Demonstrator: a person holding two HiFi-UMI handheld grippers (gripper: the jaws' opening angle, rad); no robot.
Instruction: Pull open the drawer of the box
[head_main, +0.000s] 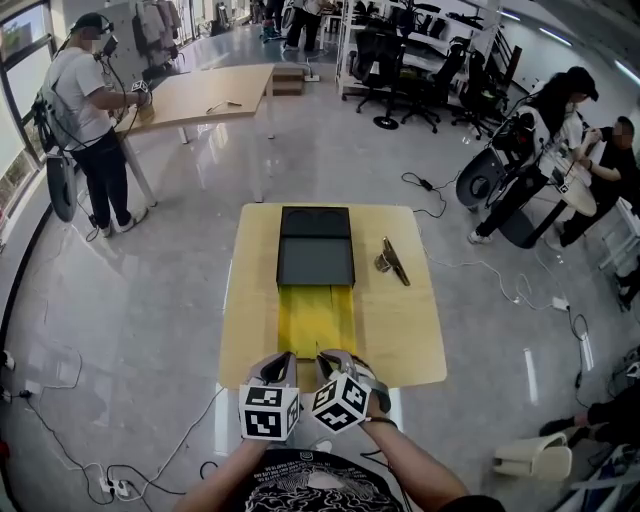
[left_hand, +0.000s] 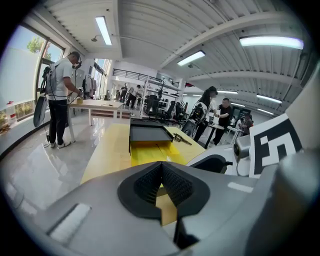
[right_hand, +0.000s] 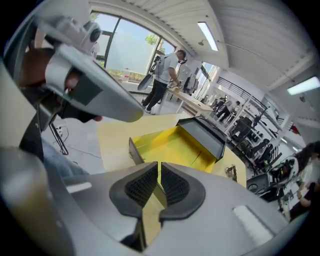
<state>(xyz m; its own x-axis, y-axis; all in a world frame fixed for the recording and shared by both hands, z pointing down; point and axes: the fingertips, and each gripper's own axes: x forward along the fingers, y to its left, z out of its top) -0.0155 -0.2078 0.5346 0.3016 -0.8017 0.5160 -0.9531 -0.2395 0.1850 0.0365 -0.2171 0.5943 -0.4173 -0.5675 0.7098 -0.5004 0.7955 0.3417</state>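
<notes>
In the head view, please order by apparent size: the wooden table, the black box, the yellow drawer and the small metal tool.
1. wooden table, clearly the largest.
2. black box and yellow drawer: they look about alike, so I leave them unranked.
3. metal tool, the smallest.

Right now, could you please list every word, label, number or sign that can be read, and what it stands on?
No text can be read anywhere in these views.
Left marker cube and right marker cube: black-and-white square patterns only, no letters or digits.
White print on the person's black shirt: too blurred to read.
</notes>
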